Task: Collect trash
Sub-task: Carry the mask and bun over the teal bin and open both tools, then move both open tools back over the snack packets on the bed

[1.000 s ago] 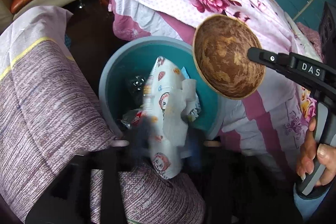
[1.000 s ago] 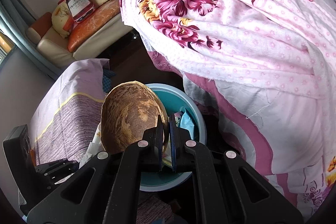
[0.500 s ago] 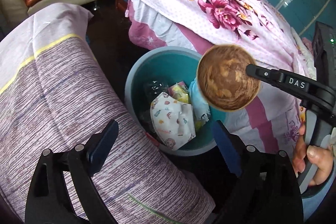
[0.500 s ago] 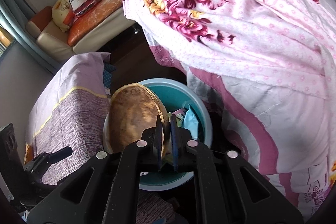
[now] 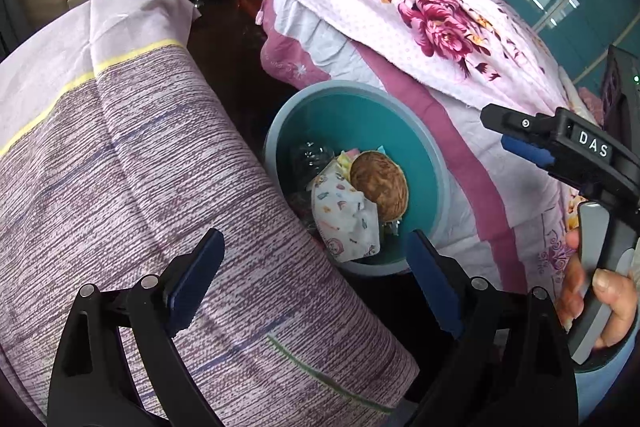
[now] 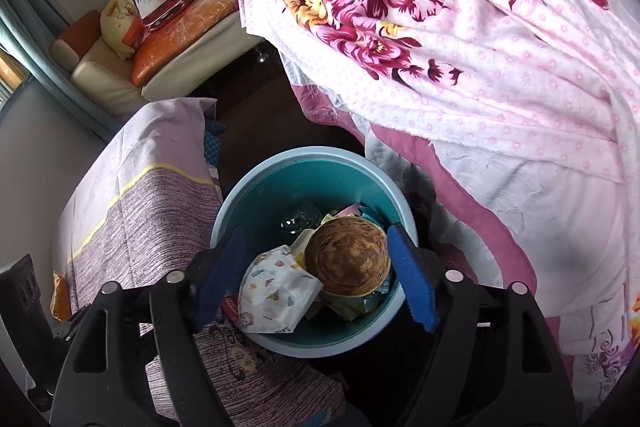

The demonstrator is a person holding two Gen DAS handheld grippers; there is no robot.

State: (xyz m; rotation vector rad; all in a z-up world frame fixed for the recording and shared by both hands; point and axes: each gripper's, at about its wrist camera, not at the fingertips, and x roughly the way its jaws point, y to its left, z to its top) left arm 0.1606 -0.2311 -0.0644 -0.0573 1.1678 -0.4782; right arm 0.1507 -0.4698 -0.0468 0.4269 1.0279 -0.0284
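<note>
Since the last look, one second back: the brown bowl has gone from the right gripper into the bin.
Right gripper point(image 6: 316, 275): jaws have just been opening and now stand apart, blue pads either side of the bin mouth, nothing between them; half a second ago they were pinched on the bowl's rim.
Brown bowl point(image 6: 347, 259): lies tilted on top of the rubbish, leaning on the bin's inner wall on the bed side, touching the patterned wrapper.
Patterned wrapper point(image 5: 347, 217): white, printed with small cartoons, already in the bin, just beside the bowl; a second ago it was falling between the left gripper's jaws.
Left gripper point(image 5: 316, 279): jaws wide apart and empty, held above the striped cloth point(image 5: 132, 163) at the bin's edge; it widened earlier in the second.
Bin point(image 6: 256, 187): teal inside, grey-blue rim, on the floor between the striped cloth and the floral bedspread point(image 6: 460, 39); also holds a crumpled clear plastic piece and coloured packets.
Person's hand point(image 5: 600, 291): wrapped round the right gripper's handle, seen from the left camera.
Meaning for task: both drops look complete; both grippers are free for the next item. No further trash shows in these views.
</note>
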